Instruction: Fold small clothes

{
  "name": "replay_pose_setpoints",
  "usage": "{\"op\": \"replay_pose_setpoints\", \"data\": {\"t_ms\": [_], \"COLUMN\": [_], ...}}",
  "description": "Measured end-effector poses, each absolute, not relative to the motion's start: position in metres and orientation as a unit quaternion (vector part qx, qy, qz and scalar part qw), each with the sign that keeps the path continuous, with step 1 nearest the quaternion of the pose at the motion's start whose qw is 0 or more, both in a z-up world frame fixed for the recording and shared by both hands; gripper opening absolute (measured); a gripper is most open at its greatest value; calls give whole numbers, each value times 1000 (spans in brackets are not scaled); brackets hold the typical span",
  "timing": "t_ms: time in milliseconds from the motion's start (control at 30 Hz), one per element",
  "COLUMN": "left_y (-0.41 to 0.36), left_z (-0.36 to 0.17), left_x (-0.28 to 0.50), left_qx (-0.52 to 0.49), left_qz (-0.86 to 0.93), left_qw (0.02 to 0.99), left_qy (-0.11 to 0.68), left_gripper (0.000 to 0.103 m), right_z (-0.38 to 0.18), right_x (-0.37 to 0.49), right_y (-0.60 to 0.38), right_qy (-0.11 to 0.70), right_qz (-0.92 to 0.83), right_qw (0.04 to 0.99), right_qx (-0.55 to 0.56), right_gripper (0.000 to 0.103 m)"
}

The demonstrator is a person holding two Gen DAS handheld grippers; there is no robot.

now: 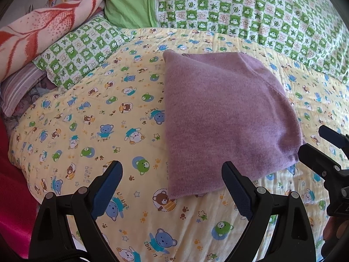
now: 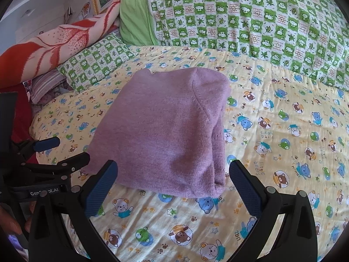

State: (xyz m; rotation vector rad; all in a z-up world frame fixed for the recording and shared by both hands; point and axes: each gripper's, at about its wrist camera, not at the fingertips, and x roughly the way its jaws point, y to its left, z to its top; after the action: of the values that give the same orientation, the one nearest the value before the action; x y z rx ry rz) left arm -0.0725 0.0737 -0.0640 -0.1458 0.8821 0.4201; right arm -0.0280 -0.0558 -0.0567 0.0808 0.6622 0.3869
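Observation:
A purple knit garment (image 1: 226, 118) lies folded in a compact rectangle on the yellow bear-print bedsheet (image 1: 109, 131); it also shows in the right wrist view (image 2: 165, 135). My left gripper (image 1: 172, 174) is open and empty, just short of the garment's near left corner. My right gripper (image 2: 173, 174) is open and empty, its jaws wide apart before the garment's near edge. The right gripper also shows at the right edge of the left wrist view (image 1: 322, 146), and the left gripper at the left edge of the right wrist view (image 2: 63, 150).
A green checked quilt (image 1: 250, 15) lies across the back of the bed. A green checked pillow (image 1: 82, 50), a red-and-white blanket (image 1: 39, 30) and a lime green cloth (image 1: 128, 6) are stacked at the back left. A red surface (image 1: 13, 185) borders the bed's left side.

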Motion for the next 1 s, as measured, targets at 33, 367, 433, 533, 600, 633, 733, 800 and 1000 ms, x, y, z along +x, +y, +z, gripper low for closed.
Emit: {"op": "replay_pose_setpoints", "data": {"t_ms": [33, 367, 433, 533, 600, 633, 733, 800, 1000], "left_y": [75, 81, 80, 80, 80, 80, 80, 80, 78], "left_z": [-63, -56, -56, -56, -57, -57, -57, -57, -52], "left_x": [-71, -65, -65, -66, -67, -67, -68, -68, -69], "left_qx": [-73, -80, -79, -77, -77, -78, -79, -77, -76], "left_qz": [201, 210, 209, 209, 210, 209, 209, 208, 209], "left_qw": [880, 880, 880, 879, 879, 878, 877, 878, 879], "left_qy": [423, 419, 420, 421, 422, 423, 425, 425, 422], "left_gripper": [93, 93, 93, 93, 93, 93, 93, 93, 93], "right_z": [-56, -50, -50, -51, -51, -51, -51, -51, -49], "right_x": [-27, -16, -15, -13, -14, -14, -15, -15, -18], "right_y": [-56, -59, -60, -60, -59, -60, -60, -60, -59], "right_qy": [323, 321, 322, 324, 323, 323, 323, 323, 321], "right_qz": [189, 182, 182, 182, 181, 181, 180, 181, 182], "right_qw": [927, 928, 927, 927, 927, 927, 927, 927, 928], "right_qx": [40, 52, 54, 55, 55, 55, 56, 56, 56], "right_gripper": [102, 102, 102, 102, 102, 102, 102, 102, 102]}}
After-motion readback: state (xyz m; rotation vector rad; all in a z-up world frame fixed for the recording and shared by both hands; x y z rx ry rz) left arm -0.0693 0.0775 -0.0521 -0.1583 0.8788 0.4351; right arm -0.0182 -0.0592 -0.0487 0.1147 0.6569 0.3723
